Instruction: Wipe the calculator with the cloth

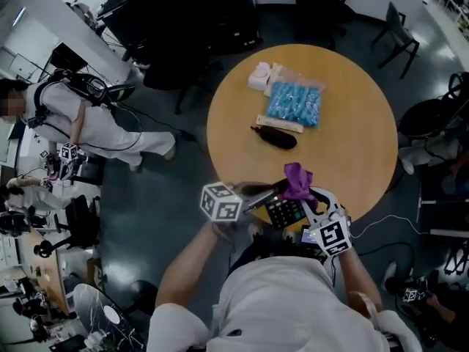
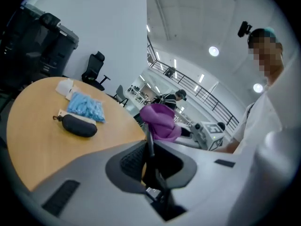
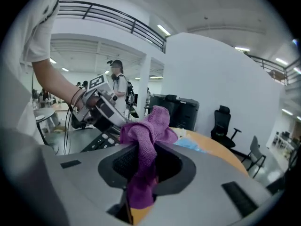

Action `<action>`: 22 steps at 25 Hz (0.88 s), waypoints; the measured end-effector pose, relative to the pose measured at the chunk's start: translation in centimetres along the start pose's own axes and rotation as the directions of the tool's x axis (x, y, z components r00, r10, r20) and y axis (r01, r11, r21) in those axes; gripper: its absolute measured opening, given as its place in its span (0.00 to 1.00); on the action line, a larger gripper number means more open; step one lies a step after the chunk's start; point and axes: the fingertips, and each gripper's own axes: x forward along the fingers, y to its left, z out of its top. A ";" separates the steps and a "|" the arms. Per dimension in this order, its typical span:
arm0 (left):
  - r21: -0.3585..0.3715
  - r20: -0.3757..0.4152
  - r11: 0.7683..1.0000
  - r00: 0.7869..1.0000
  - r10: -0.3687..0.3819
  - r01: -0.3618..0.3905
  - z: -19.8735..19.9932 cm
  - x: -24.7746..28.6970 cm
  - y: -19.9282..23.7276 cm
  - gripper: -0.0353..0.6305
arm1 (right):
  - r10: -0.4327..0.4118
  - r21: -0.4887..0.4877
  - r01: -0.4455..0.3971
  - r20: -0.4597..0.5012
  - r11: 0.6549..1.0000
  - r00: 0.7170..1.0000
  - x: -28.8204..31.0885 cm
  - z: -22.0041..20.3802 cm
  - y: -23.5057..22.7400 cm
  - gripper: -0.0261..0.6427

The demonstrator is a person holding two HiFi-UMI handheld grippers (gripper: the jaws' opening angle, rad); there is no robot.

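the left gripper has its fingers pinched on the calculator, which runs edge-on between them like a thin dark blade. it is held up off the table, over the near rim by the look of it from above. the right gripper has its fingers clamped on the cloth. a purple bunch sticks out past the tips and a tail hangs down between them. the two sets of tips point at each other, close in. the cloth sits just past the left tips and right beside the calculator's keys, though i can't tell if they touch.

beyond the fingers the wood is bare for a good stretch. the case lies well past the tips, mid-table, with the blue pack and white packet farther on toward the far rim. out to the right of the right fingers the top is open to the edge. a chair stands off the far rim, and a person stands well off to the left, apart from the table.
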 end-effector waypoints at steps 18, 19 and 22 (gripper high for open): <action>0.087 0.070 0.995 0.997 0.039 -0.045 4.3 -6.8 -2.0 0.13 | 0.566 -0.419 -0.549 -0.096 0.723 0.819 -3.5 3.7 16.6 0.17; 0.096 0.063 0.994 0.997 0.038 -0.044 4.1 -6.9 -1.9 0.13 | 0.578 -0.397 -0.547 -0.051 0.737 0.815 -4.1 4.6 16.4 0.17; 0.113 0.042 0.993 0.999 0.026 -0.030 3.3 -6.9 -2.2 0.13 | 0.526 -0.331 -0.465 0.123 0.821 0.842 -5.3 8.4 12.7 0.17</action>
